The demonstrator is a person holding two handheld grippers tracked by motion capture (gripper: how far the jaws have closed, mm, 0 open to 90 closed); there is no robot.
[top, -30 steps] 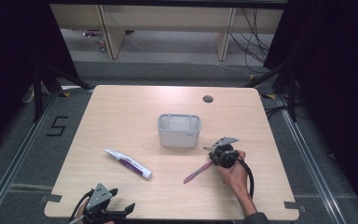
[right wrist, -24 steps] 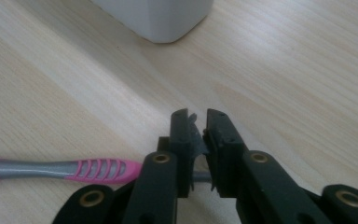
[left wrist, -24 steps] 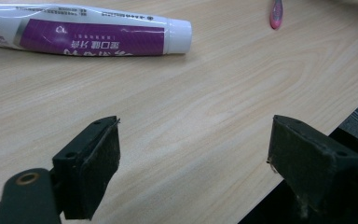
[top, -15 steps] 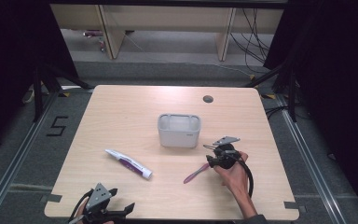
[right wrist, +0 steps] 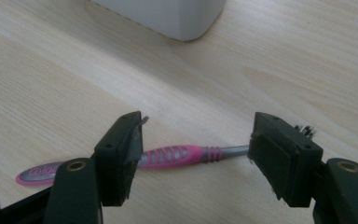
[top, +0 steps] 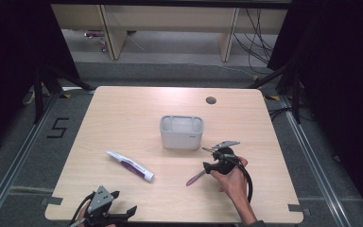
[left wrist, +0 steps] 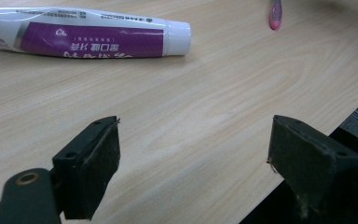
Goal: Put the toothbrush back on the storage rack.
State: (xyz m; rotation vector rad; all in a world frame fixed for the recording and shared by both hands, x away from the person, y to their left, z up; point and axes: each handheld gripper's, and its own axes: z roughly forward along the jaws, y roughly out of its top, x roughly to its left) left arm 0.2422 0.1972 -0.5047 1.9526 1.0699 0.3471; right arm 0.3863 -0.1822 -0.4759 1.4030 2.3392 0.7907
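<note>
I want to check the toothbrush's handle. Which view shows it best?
The right gripper view: the toothbrush lies close, across the open jaws, its pink ribbed handle sharp. The high view shows it small on the table; the left gripper view catches just one pink end.

1. Pale grey bin (top: 181,137) stood upright just beyond the right gripper (top: 207,158), a bit to its left, apart from it.
2. White-and-purple toothpaste tube (top: 130,166) lay flat, ahead of the left gripper (top: 123,202), near but not touching. Its cap end pointed toward the right gripper.
3. Light wood table (top: 123,113) lay under both grippers.
4. Round dark hole (top: 211,100) in the tabletop sat well beyond the right gripper, past the bin.
5. Floor mark "5" (top: 57,127) was off the table, well apart from the left gripper, far-left of it.
6. Wooden shelving (top: 170,23) and loose cables (top: 260,28) were far beyond both grippers.
7. Grey tape patch (top: 295,207) sat at the table corner near the right gripper.
</note>
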